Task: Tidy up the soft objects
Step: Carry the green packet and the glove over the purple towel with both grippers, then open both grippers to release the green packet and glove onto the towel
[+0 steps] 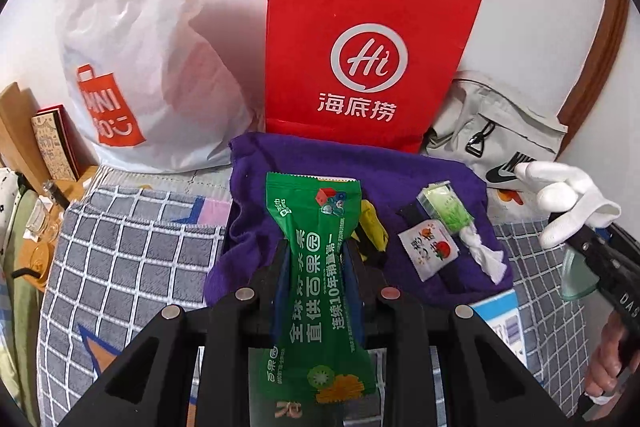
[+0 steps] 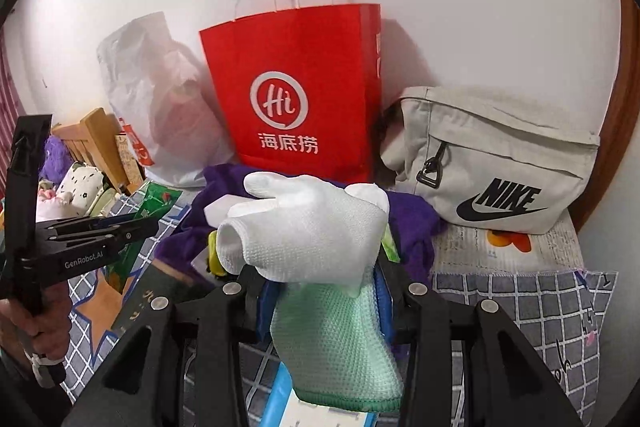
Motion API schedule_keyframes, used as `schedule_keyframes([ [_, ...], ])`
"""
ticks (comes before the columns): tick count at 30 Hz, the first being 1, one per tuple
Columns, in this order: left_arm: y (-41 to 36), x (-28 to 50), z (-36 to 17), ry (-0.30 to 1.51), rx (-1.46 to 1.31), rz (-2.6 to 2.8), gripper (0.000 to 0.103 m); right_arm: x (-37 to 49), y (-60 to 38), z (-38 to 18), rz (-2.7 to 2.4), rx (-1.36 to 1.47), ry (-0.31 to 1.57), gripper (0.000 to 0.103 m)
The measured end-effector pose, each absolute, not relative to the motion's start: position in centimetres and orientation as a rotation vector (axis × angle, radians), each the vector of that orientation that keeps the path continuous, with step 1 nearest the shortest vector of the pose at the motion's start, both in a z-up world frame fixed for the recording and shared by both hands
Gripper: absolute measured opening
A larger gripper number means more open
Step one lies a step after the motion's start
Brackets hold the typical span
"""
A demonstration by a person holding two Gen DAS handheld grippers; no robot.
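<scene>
Holding a green snack packet [image 1: 316,291] pinched in my left gripper [image 1: 316,259], I see its long axis running straight out along the fingers toward the red paper bag [image 1: 360,59] at the bed's far edge. My right gripper [image 2: 324,291] is clamped on a white glove [image 2: 312,223], cuff toward me, fingers pointing left. Both tilt downward over the purple cloth [image 1: 440,179]; the left looks nearer the red bag's face.

Black left gripper [image 1: 316,259] and right gripper [image 2: 320,291] bear silver screws, blue pads.
</scene>
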State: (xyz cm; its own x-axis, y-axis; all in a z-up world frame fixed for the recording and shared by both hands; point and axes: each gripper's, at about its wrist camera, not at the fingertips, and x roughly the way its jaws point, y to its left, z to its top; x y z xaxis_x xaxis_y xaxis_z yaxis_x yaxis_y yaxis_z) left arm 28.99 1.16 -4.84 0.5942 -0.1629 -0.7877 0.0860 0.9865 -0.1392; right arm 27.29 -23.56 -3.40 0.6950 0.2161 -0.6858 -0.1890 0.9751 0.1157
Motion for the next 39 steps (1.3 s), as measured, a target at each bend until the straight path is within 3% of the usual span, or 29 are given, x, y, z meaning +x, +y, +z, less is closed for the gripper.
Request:
schedule_keyframes([
  [23,0.4,36.6,-8.9,0.978,-0.154,-0.175,0.025,35.4,-24.2,-11.0,0.236,0.052,0.962,0.043],
  [39,-0.1,37.5,-10.9,0.996,-0.181,-0.194,0.027,37.0,-24.4,-14.2,0.250,0.083,1.039,0.044],
])
